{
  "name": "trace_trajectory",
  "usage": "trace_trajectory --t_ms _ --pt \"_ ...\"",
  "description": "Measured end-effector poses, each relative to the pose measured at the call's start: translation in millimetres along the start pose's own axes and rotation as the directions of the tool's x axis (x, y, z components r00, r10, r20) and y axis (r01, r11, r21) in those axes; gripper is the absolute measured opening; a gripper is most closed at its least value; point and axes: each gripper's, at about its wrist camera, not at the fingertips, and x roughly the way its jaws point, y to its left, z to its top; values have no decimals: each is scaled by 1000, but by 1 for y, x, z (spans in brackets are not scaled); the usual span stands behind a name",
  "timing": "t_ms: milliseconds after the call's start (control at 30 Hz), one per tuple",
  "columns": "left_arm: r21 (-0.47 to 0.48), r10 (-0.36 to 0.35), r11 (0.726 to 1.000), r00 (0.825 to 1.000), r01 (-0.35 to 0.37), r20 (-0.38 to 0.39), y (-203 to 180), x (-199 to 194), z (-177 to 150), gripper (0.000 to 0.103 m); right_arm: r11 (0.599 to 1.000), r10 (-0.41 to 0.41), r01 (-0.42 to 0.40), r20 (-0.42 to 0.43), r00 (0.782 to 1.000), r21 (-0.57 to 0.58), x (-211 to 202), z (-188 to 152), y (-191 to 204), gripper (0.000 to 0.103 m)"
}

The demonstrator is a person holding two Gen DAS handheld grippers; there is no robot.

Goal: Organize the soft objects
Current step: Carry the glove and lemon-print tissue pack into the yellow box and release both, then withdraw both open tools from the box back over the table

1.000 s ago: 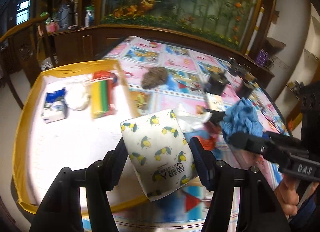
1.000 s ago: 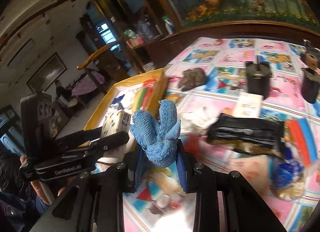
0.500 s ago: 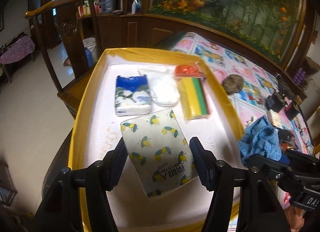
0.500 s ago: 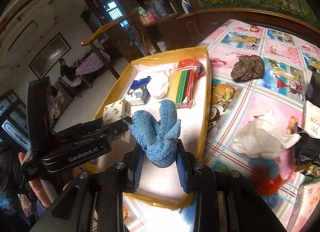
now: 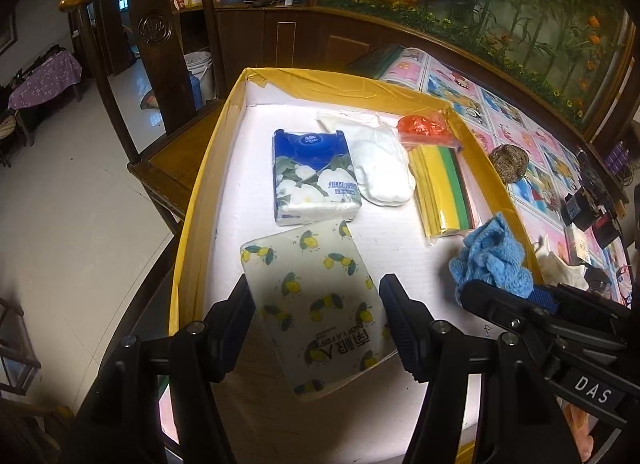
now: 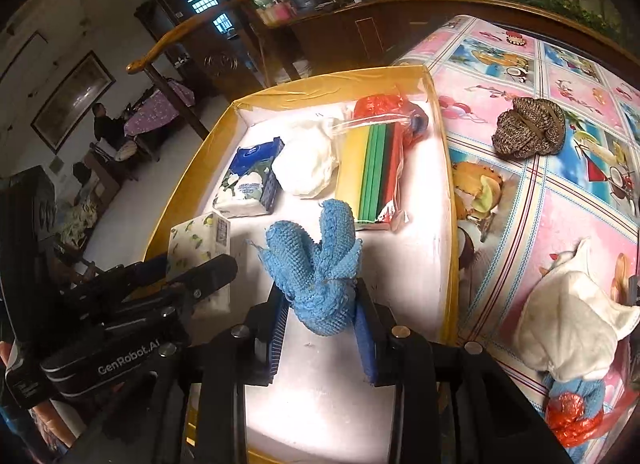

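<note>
within one second we carried both items from above the table to above the yellow tray point(image 5: 200, 200): left gripper point(image 5: 316, 312) clamped on the lemon tissue pack point(image 5: 316, 304), right gripper point(image 6: 320, 328) clamped on the blue cloth point(image 6: 316, 264), both seemingly ready for setting down.

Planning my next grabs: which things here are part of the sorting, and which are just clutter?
Job:
lemon tissue pack, left tool
blue cloth, right tool
yellow tray
knitted ball
white cloth

Clutter:
black boxes
wooden chair

Both wrist views above tray point(image 5: 208, 168)
</note>
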Motion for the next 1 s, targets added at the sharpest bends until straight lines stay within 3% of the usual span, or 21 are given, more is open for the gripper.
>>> trace_trajectory --t_ms 167,300,500,667,733,1000 --pt "6 4 1000 1000 -4 9 -2 0 0 65 1000 13 -13 11 1000 -17 -1 0 0 38" --pt "9 9 1000 1000 -9 25 -3 -3 0 74 999 29 -29 13 999 -32 -2 -1 2 42" --pt "6 -3 1000 999 2 35 -5 -8 -2 74 998 54 -52 32 998 -46 -9 -2 5 43" --pt "10 -10 1000 999 10 43 -9 -14 -4 74 995 76 -72 67 995 -63 -21 -3 8 60" --pt "11 -11 1000 999 10 48 -10 -17 -4 74 994 89 -84 75 993 -64 -27 -3 7 61" --pt "30 -31 999 997 29 72 -23 -39 -8 74 984 174 -176 164 971 -6 -80 -9 -31 61"
